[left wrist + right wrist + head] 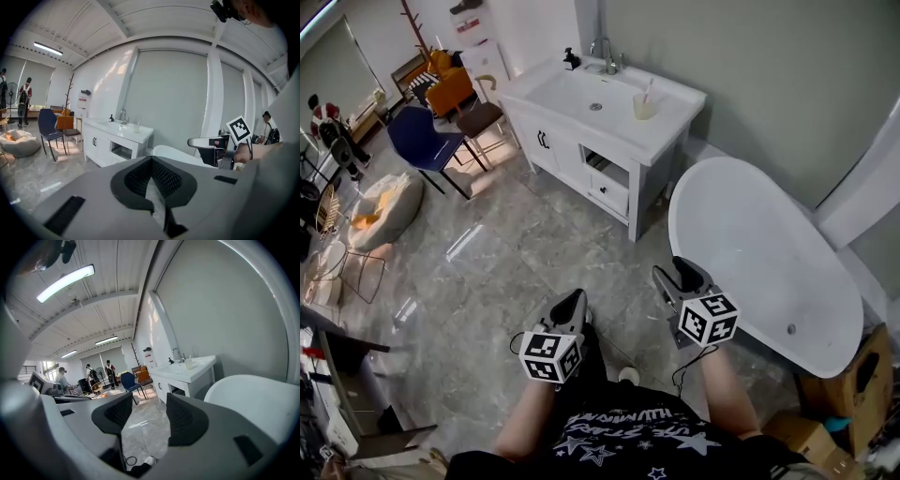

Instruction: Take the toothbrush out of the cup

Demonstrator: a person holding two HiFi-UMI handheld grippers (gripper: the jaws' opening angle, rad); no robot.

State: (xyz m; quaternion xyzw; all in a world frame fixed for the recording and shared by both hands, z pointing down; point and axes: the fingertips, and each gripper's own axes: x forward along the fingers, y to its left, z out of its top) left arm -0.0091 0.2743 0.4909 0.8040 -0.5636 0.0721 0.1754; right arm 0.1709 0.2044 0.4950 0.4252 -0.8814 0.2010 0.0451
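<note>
Cup on white vanity top

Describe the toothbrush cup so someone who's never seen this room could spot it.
Find the white sink cabinet against the grey wall, left of the bathtub. On its top, right of the basin, stands a small pale cup with a toothbrush sticking up. The faucet and dark bottle stand along the wall instead.

Grey marble floor; white bathtub right of the sink cabinet, blue chair left of it, grey wall behind.
</note>
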